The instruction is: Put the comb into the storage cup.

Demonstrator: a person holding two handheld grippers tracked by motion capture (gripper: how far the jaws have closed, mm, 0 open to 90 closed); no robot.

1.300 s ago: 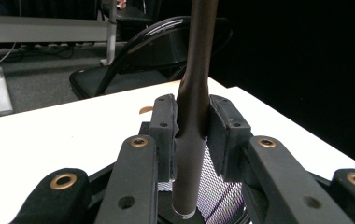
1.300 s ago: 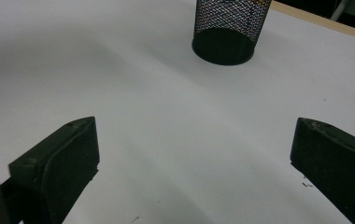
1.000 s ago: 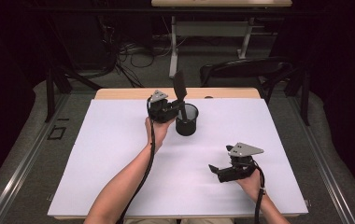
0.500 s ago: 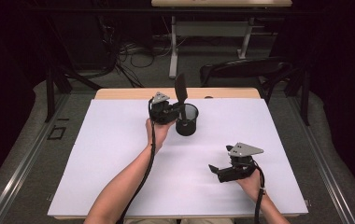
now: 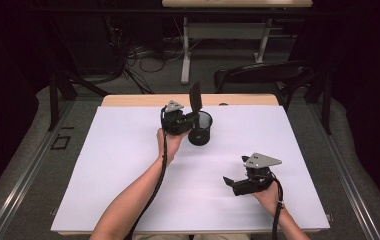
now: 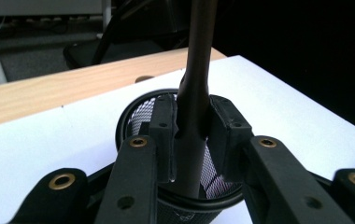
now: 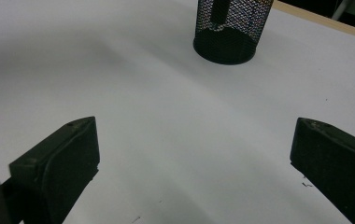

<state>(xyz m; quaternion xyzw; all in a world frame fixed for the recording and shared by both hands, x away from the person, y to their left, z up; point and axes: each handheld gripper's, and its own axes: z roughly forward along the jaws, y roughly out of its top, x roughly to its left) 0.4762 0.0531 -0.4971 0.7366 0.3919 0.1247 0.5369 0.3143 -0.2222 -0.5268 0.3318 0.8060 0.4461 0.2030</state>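
Observation:
A black mesh cup point(image 5: 201, 131) stands at the far middle of the white table point(image 5: 128, 165). A black long-handled utensil point(image 5: 195, 96) stands upright in it, broad end up. My left gripper point(image 5: 192, 120) is shut on the utensil's handle point(image 6: 195, 93) just above the cup's rim point(image 6: 133, 106), and both pads press the handle's sides. Through the mesh of the cup point(image 7: 231, 28) the handle's lower end point(image 7: 219, 11) is visible inside. My right gripper point(image 5: 230, 182) rests low over the table at the near right, open, its jaws wide apart with nothing between them point(image 7: 192, 149).
The table's wooden far edge point(image 5: 138, 100) runs just behind the cup. Beyond it are a dark chair point(image 5: 263, 75), cables on the floor and desk legs. White tabletop stretches to the left and between the two grippers.

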